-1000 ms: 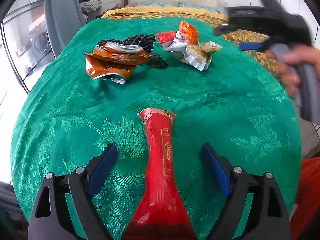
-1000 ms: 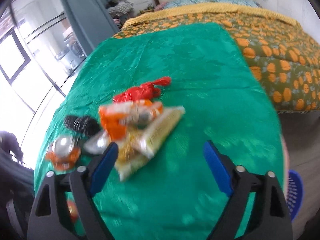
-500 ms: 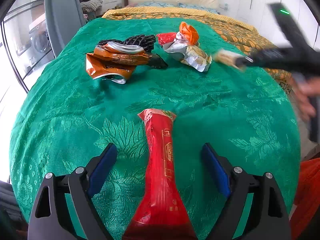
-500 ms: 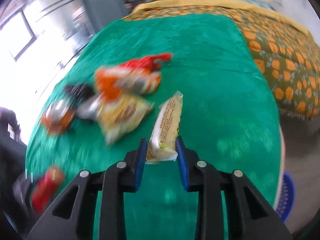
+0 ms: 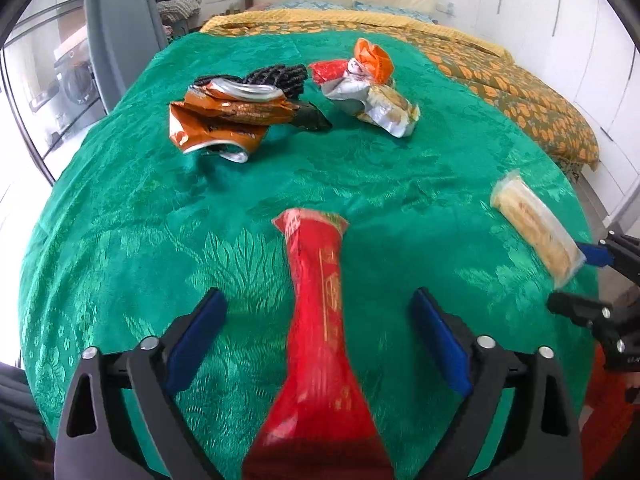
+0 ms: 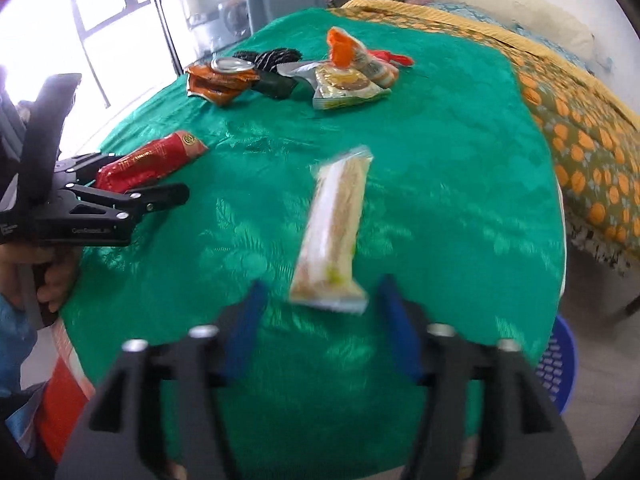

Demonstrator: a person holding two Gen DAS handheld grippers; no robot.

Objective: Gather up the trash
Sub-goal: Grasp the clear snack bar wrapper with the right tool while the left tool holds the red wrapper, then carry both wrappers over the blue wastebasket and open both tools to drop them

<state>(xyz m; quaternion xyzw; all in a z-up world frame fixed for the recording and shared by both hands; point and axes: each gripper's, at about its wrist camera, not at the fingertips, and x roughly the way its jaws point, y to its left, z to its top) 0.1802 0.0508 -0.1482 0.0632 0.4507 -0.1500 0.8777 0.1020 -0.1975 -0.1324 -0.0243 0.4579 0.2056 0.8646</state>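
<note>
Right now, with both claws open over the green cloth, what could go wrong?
1. The long pale yellow snack packet lies loose near the edge of the green patterned tablecloth, in front of the open right claw; a nudge might push it off.
2. The long red foil wrapper lies between the fingers of the open left claw but is not gripped, and looks slippery, so it might squirt out on closing.

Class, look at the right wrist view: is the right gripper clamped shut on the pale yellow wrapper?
No: the right gripper is open, its blue pads apart from the pale yellow wrapper.
</note>
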